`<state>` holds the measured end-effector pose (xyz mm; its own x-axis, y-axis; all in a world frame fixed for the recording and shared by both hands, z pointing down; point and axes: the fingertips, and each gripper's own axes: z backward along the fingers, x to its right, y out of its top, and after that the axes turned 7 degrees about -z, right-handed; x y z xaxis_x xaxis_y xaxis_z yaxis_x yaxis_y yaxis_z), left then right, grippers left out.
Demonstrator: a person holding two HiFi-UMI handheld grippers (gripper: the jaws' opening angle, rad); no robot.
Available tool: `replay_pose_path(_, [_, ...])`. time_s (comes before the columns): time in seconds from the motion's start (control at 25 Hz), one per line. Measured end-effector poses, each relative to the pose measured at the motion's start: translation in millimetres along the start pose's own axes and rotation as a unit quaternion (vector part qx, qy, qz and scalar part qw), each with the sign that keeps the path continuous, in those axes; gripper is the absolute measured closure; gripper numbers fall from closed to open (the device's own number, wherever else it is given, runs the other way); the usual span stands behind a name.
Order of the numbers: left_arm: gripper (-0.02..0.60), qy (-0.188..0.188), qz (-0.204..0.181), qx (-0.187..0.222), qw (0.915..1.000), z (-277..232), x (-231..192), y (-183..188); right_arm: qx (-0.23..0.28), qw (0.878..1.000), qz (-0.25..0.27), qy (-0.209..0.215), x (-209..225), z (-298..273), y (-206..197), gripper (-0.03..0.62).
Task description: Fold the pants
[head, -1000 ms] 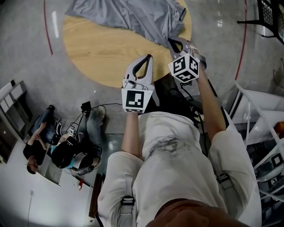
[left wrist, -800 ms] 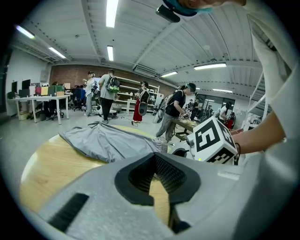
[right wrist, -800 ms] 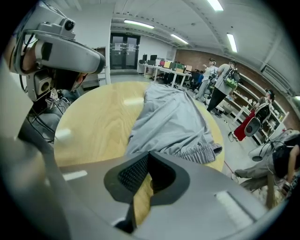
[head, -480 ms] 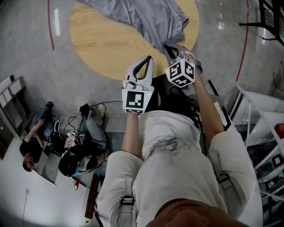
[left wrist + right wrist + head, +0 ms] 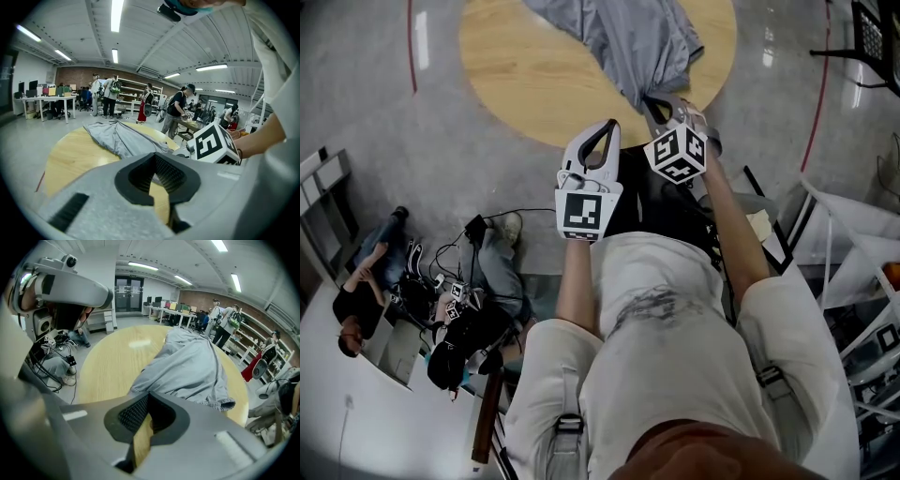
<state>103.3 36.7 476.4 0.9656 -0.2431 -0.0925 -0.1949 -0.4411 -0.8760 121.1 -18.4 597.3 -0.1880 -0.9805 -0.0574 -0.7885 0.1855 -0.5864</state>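
Left tool [image 5: 608,125]: jaws closed, ribbed pads [image 5: 169,174] together, nothing gripped. Tip seen against the near edge of the round wooden table [image 5: 525,84], clear of the cloth. Black-and-white marker cube [image 5: 584,213] at its rear, bare forearm [image 5: 579,286] behind that.

Right tool [image 5: 654,99], just to the right of the left tool and reaching slightly further ahead: jaws likewise closed, empty, only bare wood visible through the opening behind the pads [image 5: 133,413]. Tip just beside the nearest corner of the pants [image 5: 637,37]; contact with the cloth not discernible.

Pants: gray, crumpled, unfolded, lying flat on the table directly ahead of the right tool and ahead and to the right of the left tool. Nearest hem close to the table edge on the tool side, remainder spread away toward the far side.

Left of the pants, ahead of the left tool: bare tabletop.

Below and left of both tools: gray floor [image 5: 441,159], with two seated people [image 5: 366,309] and a tangle of cables [image 5: 455,248].

Far beyond the table, seen from the left tool view: standing people [image 5: 105,91], desks [image 5: 47,101] and shelving against a brick wall.
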Motion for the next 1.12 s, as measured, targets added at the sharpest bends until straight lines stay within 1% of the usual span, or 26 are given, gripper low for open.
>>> replay_pose_path(0.12, [0.574,0.005,0.004,0.001,1.0,18.8,-0.9,-12.7,0.002,1.0,0.007,0.005,-24.2,-1.3,2.3,0.586])
replay_pose_path(0.4, [0.574,0.021,0.016,0.002,0.9997,51.5,-4.3,-35.5,0.008,1.0,0.016,0.015,-63.7,-3.7,7.8,0.586])
replay_pose_path(0.52, [0.574,0.031,0.021,0.01,0.9993,65.2,-11.6,-43.7,0.009,1.0,0.021,0.02,-79.5,-7.7,12.3,0.586])
replay_pose_path(0.92, [0.574,0.068,0.039,0.006,0.9969,109.3,-31.0,-63.9,0.012,0.997,0.054,0.051,-134.1,-14.4,33.1,0.586])
replay_pose_path(1.12, [0.574,0.074,0.042,0.007,0.9963,117.6,-38.6,-68.5,0.01,0.996,0.06,0.058,-143.7,-17.5,38.6,0.586])
